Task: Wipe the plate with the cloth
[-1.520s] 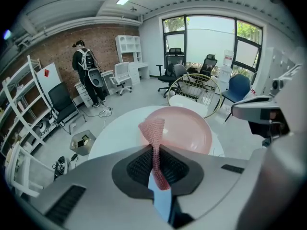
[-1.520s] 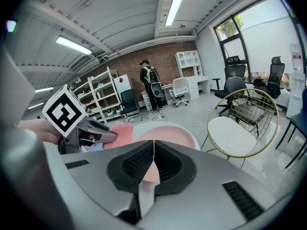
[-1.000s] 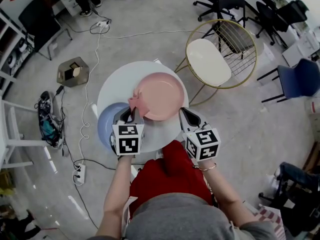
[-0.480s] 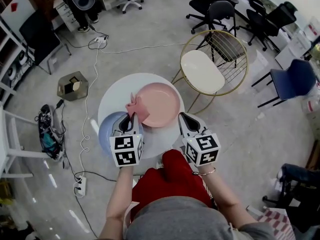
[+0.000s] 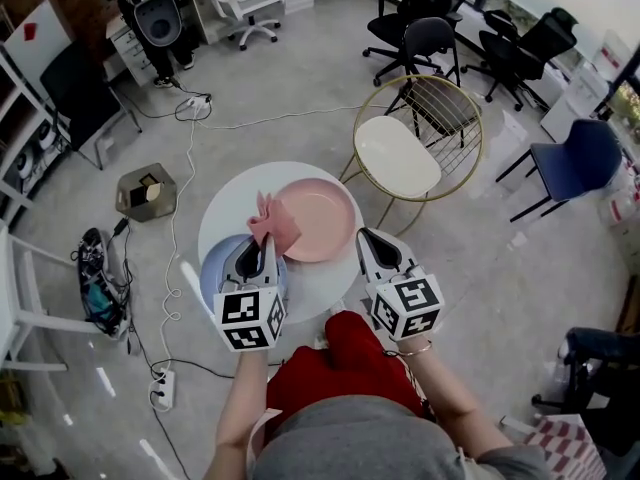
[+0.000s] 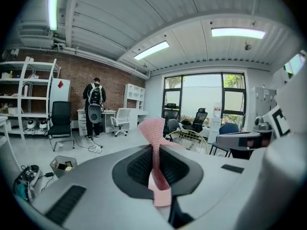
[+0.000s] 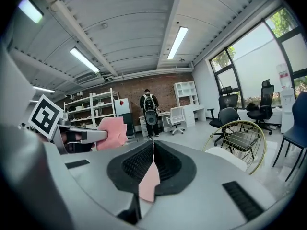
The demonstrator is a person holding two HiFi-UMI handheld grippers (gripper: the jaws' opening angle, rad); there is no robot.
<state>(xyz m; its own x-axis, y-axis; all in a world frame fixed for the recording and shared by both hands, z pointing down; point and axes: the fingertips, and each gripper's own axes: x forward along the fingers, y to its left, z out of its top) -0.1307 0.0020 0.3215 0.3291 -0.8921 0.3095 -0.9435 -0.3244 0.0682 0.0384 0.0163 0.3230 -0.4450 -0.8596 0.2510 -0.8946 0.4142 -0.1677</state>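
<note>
Head view shows the pink plate (image 5: 320, 218) over the round white bench (image 5: 232, 193), near a blue plate (image 5: 213, 268). The left hand-held gripper (image 5: 262, 248) is clenched on the pink cloth (image 5: 268, 218), and the cloth touches the left rim of the pink plate. The right hand-held gripper (image 5: 368, 238) is closed on the right rim of this plate; a pink edge sits between its jaws.

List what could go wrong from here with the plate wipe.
The right gripper seems to pinch the pink plate only by its rim; wiping pressure could lever it loose.
The left gripper holds the cloth as a narrow twisted strip, so it might slip out.
The blue plate lies just under the left gripper and could get knocked.
</note>
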